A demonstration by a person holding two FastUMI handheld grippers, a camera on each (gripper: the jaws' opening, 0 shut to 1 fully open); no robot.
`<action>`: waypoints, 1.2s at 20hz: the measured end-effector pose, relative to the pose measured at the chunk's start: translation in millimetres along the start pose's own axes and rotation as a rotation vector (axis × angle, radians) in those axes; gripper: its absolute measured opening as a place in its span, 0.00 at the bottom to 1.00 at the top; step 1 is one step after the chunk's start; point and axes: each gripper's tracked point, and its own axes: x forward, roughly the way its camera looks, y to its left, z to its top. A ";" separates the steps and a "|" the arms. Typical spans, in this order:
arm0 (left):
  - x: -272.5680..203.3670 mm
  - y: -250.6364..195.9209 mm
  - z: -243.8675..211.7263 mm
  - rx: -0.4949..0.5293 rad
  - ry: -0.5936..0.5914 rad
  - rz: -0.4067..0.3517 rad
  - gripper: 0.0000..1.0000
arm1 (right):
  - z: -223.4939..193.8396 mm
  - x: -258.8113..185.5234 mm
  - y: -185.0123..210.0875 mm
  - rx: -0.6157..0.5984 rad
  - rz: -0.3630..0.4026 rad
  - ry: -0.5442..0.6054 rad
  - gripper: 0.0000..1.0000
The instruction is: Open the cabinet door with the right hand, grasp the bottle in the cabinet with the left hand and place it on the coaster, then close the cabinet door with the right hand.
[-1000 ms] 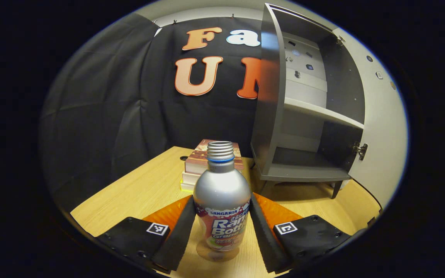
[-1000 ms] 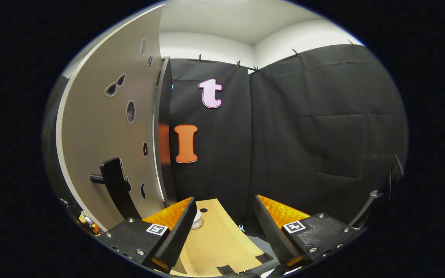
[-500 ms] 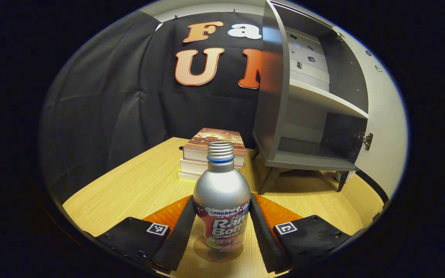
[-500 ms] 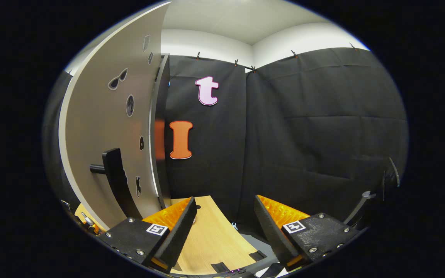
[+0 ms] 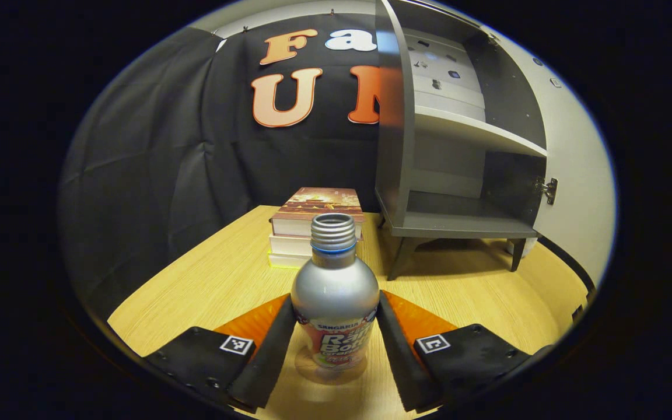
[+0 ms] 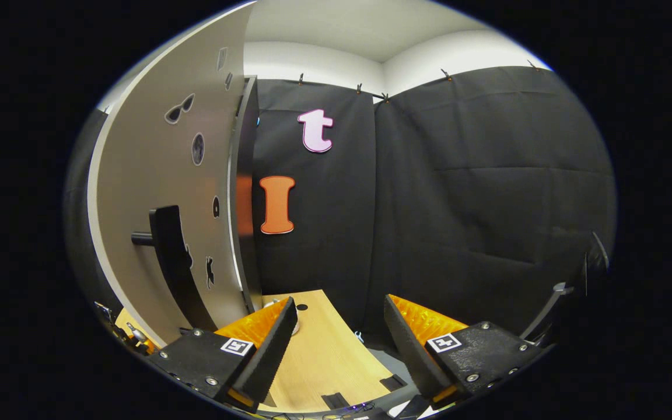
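**Bottle gripped above the worktop, cabinet door wide open**

Bottle [image 5: 335, 303] upright between the fingers of the left gripper [image 5: 334, 341], both pads pressed to its sides at label height: a firm clasp. Silver body, uncapped threaded neck, blue ring below the thread. Faint round coaster [image 5: 330, 373] seen under the base; contact between base and coaster impossible to judge. Beyond the bottle, a stack of books [image 5: 316, 224] on the worktop [image 5: 213, 286], near the left side of the cabinet [image 5: 458, 151]. Cabinet standing on short legs at the back right, both shelves bare, door [image 5: 575, 175] swung fully out to the right.

In the right gripper view, right gripper [image 6: 339, 332] spread wide, fingers holding nothing and touching nothing. Door outer face [image 6: 155, 204] just to its left, with a dark handle [image 6: 167, 251] and small stickers. Worktop edge [image 6: 318, 356] below, with a small hole near the far end.
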 end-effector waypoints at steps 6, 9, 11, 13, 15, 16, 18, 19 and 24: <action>2.7 -1.9 -2.1 0.042 0.015 0.009 0.89 | -9.9 2.4 -8.5 0.006 -0.002 0.018 0.98; 1.7 -1.2 -1.6 0.044 0.020 0.015 0.87 | -18.8 2.2 -10.8 0.010 -0.002 0.033 0.98; -0.6 -1.2 0.5 0.041 0.024 0.016 0.88 | -24.0 2.3 -12.3 0.015 -0.001 0.043 0.98; -13.3 -4.5 6.5 0.042 0.013 0.013 0.87 | -31.4 2.6 -13.0 0.022 0.002 0.057 0.93; -21.3 -5.0 13.6 0.050 0.001 0.006 0.88 | -38.6 2.6 -13.8 0.030 0.007 0.072 0.93; -24.7 -6.5 17.1 0.055 -0.001 0.003 0.88 | -42.2 2.5 -14.3 0.033 0.009 0.078 0.98; -29.6 -12.3 23.0 0.066 -0.010 -0.006 0.88 | -47.1 2.4 -15.4 0.038 0.011 0.085 0.98; -33.5 -13.5 24.9 0.078 -0.026 -0.008 0.88 | -50.5 3.9 -15.6 0.042 0.013 0.091 0.98; -40.8 -13.9 27.2 0.108 -0.026 0.005 0.89 | -61.8 3.5 -20.7 0.054 0.014 0.114 0.93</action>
